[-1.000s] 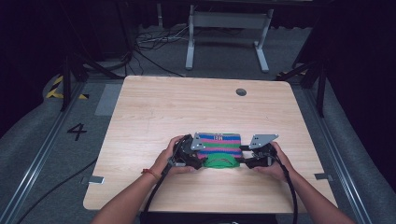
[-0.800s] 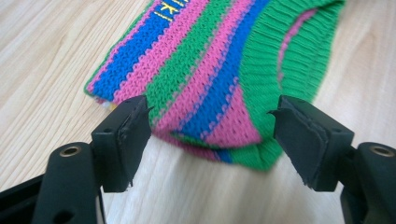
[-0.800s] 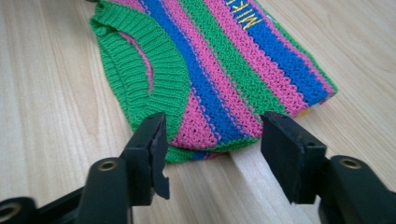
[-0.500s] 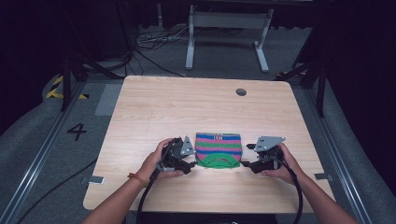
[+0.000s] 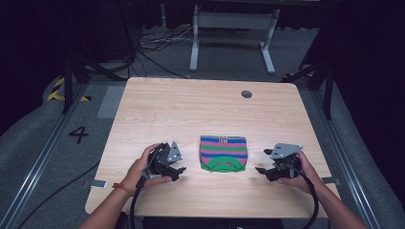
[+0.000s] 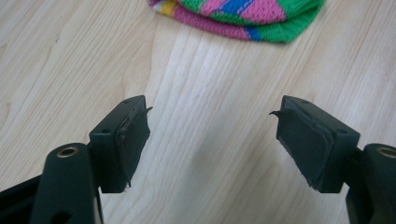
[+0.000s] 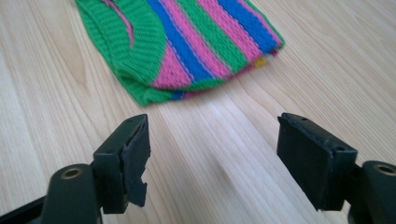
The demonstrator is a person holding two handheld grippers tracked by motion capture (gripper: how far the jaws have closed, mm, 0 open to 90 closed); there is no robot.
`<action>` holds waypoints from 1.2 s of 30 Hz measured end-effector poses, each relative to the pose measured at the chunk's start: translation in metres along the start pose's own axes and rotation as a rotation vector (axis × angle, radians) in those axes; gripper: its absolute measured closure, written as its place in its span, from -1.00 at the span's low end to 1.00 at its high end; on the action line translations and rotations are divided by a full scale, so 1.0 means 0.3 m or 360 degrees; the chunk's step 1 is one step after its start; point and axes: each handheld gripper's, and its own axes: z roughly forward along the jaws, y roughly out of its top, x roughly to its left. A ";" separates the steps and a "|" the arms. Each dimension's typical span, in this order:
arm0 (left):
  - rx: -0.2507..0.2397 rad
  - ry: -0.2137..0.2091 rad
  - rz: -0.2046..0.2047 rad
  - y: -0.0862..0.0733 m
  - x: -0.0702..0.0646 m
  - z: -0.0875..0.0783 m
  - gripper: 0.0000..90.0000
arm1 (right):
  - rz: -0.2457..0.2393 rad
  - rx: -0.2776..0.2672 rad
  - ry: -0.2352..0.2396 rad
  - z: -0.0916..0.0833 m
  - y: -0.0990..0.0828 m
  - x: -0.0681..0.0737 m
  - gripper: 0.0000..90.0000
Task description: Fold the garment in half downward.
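Since the fold looks done, from above my left gripper [image 5: 177, 172] and right gripper [image 5: 261, 170] flank the striped knit [image 5: 223, 152] on the table [image 5: 191, 109], both empty. My left gripper view: jaws apart over bare wood. Right one's just been opening, knit ahead.

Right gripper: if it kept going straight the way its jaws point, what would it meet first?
Likely the folded striped knit garment. The right gripper stands open over bare table, with the garment's green edge ahead, slightly left of centre; depth is hard to judge.
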 end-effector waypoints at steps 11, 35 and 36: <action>0.0031 0.0067 -0.0064 -0.080 0.012 -0.049 -0.45 | 0.0046 0.0019 -0.0078 -0.068 -0.087 -0.027 -0.44; 0.0011 0.0081 -0.0225 -0.290 0.051 -0.121 -0.54 | 0.0331 -0.0027 -0.0165 -0.197 -0.346 -0.104 -0.45; -0.0001 0.0079 -0.0250 -0.304 0.053 -0.125 -0.55 | 0.0336 -0.0026 -0.0173 -0.199 -0.355 -0.107 -0.45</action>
